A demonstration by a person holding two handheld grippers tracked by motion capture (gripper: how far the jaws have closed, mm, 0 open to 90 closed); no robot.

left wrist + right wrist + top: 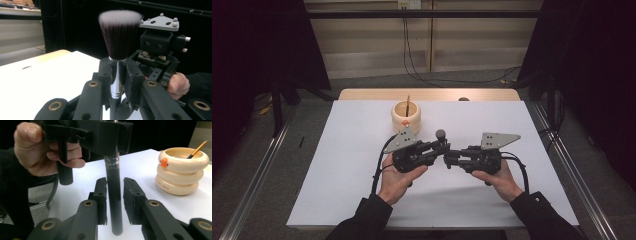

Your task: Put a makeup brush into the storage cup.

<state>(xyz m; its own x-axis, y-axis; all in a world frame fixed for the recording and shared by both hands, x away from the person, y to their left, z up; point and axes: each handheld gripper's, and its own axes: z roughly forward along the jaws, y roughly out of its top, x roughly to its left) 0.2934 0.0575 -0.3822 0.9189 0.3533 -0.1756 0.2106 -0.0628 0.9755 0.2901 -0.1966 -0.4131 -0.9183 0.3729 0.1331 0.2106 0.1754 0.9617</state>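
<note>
Makeup brush (119,35) held upright between the two grippers over the white table (362,150). Left gripper (117,75) clamped on the brush's silver ferrule, bristles standing above its jaws. Right gripper (115,195): jaws apart, flanking the black handle below without pressing it. Beyond the right gripper, off to its side, a cream ringed holder (182,171) containing a pencil (197,149).

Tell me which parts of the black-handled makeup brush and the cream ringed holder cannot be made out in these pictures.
- Brush: lower handle hidden behind the left gripper in the left gripper view.
- Brush bristles: cut off by the top edge in the right gripper view.
- Holder: inside hidden by its rim.
- Orange mark on the holder: too small.
</note>
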